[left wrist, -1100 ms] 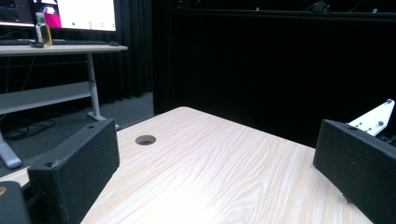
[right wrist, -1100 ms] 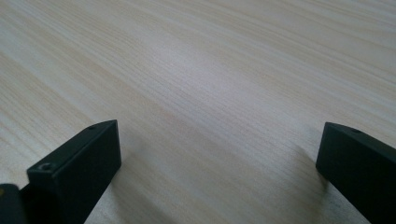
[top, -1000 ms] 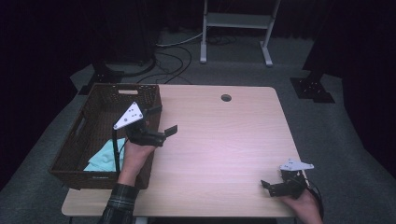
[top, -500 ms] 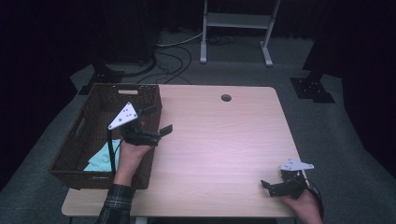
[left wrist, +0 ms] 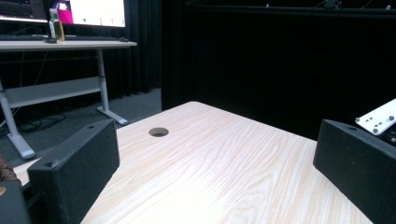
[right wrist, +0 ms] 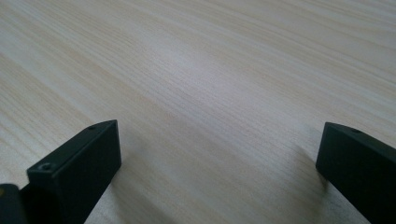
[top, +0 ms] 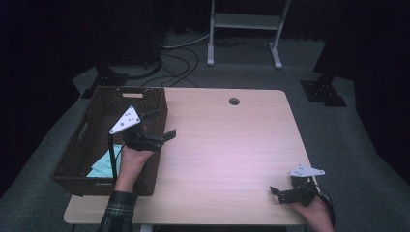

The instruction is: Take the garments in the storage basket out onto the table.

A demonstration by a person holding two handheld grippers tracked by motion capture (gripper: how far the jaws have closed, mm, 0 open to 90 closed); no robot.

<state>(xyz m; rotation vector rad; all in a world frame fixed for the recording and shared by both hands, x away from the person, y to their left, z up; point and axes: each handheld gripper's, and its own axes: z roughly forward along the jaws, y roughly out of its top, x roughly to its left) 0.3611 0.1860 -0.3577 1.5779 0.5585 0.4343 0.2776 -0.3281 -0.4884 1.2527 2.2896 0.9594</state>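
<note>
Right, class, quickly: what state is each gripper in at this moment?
Left gripper: open, holding nothing, raised beside the basket.
Right gripper: open, holding nothing, low over the table.

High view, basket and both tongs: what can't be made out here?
- Light teal item in the basket: high view, part hidden by the left forearm and the near wall; what it is cannot be told.
- Right hand: cut off by the bottom edge.
- Right tongs: small and dark in the high view; their own view shows them open.
- Left tongs: open, nothing between them.
</note>
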